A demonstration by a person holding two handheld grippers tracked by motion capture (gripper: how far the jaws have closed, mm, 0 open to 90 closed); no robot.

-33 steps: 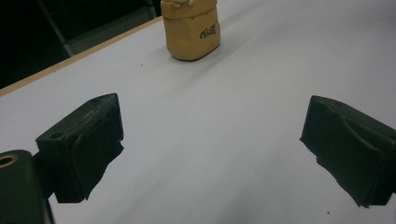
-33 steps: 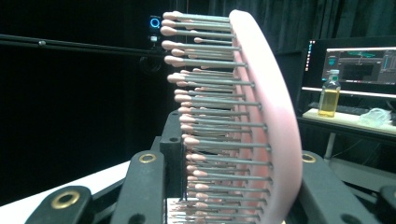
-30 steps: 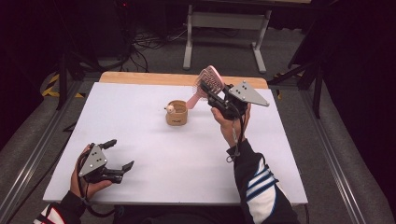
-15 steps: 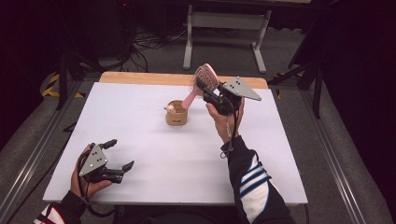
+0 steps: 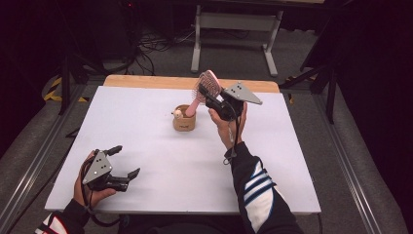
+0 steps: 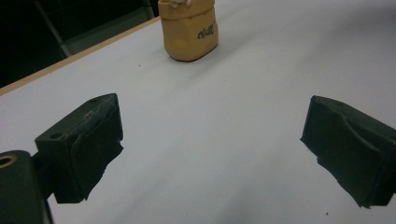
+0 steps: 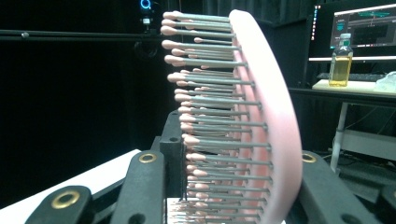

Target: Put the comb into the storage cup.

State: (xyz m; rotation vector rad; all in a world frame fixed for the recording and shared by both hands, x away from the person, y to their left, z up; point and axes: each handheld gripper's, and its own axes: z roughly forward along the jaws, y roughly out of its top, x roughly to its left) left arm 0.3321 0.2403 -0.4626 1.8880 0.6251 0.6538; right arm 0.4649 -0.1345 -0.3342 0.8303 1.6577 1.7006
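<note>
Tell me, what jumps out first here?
A pink hairbrush, held up by the right tongs over the far middle of the white table, its handle reaching down to a small tan cup. The left tongs rest open at the near left corner, holding nothing.

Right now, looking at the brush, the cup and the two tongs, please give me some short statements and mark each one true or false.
1. The right tongs are shut on the head of the pink hairbrush. True.
2. The left tongs hold the tan cup. False: they are open and hold nothing, near the front left of the white table, far from the cup.
3. The hairbrush handle points down into the cup. True.
4. The cup lies on its side. False: it stands upright.
5. The brush's bristles have pink tips. True.
</note>
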